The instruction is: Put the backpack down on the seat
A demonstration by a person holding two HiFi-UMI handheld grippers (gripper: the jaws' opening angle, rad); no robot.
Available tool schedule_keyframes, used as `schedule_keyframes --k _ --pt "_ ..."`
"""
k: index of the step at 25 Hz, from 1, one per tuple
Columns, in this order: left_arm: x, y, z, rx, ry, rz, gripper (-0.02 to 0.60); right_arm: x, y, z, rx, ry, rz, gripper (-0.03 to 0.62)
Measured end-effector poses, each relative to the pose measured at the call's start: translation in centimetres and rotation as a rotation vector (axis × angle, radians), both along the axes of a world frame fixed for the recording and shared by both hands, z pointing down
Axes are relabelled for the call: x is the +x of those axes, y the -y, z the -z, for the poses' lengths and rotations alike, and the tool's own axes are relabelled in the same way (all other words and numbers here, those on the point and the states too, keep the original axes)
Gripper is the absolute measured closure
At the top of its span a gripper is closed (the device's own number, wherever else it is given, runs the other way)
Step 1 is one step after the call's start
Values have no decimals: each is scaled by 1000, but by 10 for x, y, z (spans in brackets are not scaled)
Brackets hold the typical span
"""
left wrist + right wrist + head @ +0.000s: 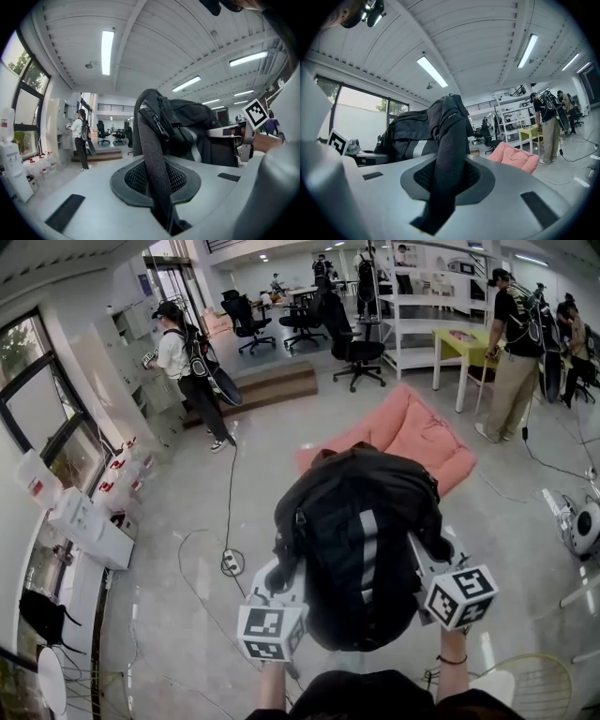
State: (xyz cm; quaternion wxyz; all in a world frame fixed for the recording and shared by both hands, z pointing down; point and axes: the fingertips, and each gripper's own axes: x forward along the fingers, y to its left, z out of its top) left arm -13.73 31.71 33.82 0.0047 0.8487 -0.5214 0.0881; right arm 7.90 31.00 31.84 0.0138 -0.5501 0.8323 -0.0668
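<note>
A black backpack with a grey stripe hangs in the air between my two grippers, over the near end of a pink floor seat. My left gripper is shut on a woven black shoulder strap, which runs up out of its jaws to the bag. On the bag's other side, my right gripper is shut on the other dark strap. The pink seat lies beyond it, low on the floor. Both fingertips are hidden behind the bag in the head view.
A cable and a power strip lie on the floor to the left. White boxes line the left wall. A fan stands at the right. A person stands by a yellow table, another by the left wall. Office chairs stand further back.
</note>
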Motion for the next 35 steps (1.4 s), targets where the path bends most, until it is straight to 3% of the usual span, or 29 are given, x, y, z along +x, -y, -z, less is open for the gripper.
schedule_keyframes --k 18,35 --pt "-11 193 -13 -65 -49 -54 538 -11 183 -3 -38 -1 -60 531" --pt "-2 294 -1 -44 -24 -55 538 -1 291 -1 -38 47 -43 532"
